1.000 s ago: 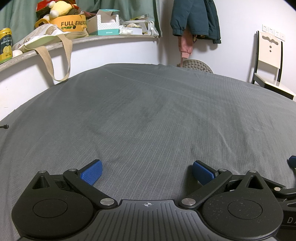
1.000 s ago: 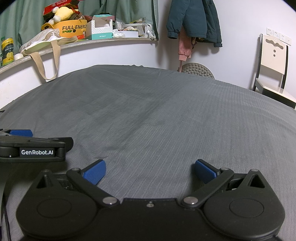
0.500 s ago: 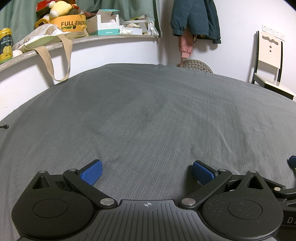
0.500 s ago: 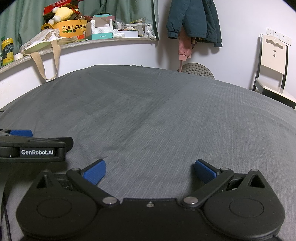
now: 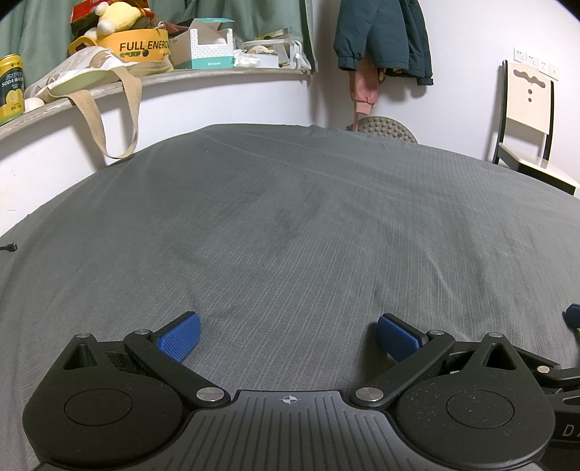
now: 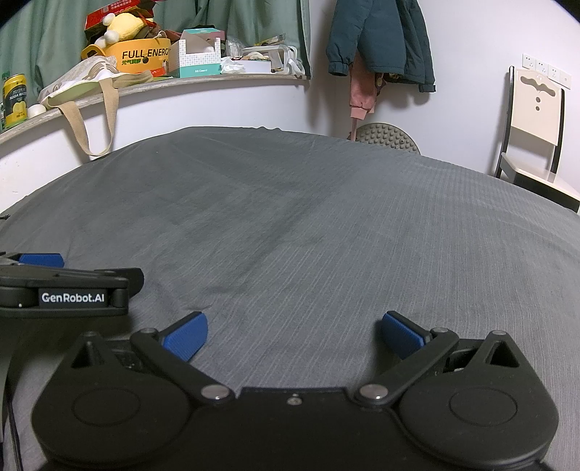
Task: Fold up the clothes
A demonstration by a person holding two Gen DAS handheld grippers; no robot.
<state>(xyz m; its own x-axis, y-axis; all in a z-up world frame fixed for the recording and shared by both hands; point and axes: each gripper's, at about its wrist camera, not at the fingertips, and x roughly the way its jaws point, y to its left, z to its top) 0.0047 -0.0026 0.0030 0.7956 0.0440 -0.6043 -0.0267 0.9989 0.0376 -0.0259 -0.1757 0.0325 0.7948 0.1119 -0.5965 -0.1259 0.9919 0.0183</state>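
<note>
**Two open grippers over a bare grey sheet**

Left gripper (image 5: 288,335), then right gripper (image 6: 293,335): each rests low over the grey sheet (image 5: 290,224) with jaws spread wide, holding nothing. No garment to fold lies on the sheet; the only clothing visible is one teal jacket (image 5: 380,34) hanging far right. Risk: closing now would likely pinch the sheet itself. Counts: two grippers, four blue pads, one chair (image 5: 529,119).

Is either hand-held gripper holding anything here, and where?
Nothing: left hand-held gripper and right hand-held gripper are open over the grey ribbed bedsheet.
</note>
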